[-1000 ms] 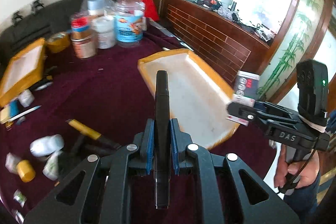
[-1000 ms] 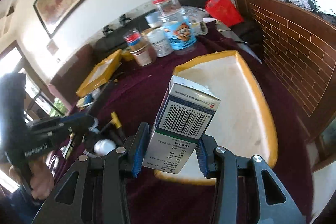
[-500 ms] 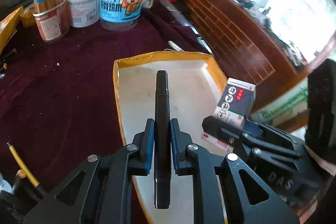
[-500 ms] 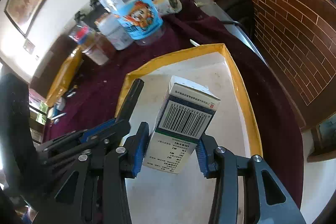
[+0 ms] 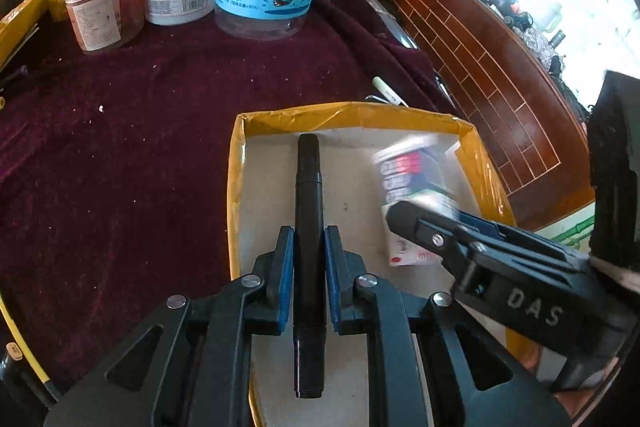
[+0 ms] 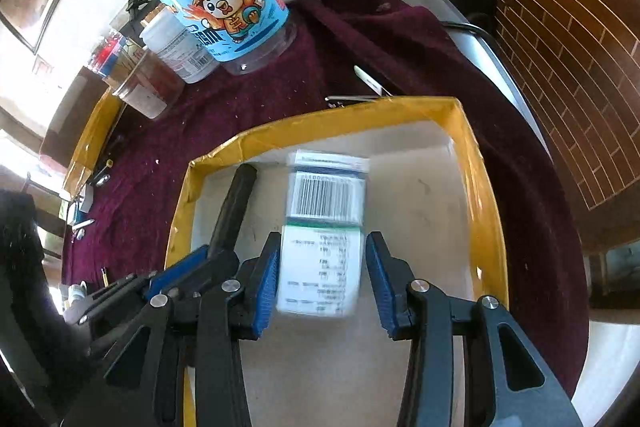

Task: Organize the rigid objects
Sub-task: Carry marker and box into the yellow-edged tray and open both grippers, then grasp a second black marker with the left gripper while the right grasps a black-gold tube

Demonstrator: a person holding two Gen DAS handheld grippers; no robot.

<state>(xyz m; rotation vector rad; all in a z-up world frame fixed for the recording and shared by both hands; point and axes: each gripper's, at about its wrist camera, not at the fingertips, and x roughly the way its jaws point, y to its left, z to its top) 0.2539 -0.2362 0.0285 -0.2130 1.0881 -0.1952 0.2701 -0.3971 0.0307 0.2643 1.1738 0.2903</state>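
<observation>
A black marker is pinched between the blue pads of the left gripper and is held over the white floor of the yellow-rimmed tray. Beside it, a white carton with a barcode is seen blurred between the jaws of the right gripper, which are spread, with a gap visible at its right side, above the same tray.
</observation>
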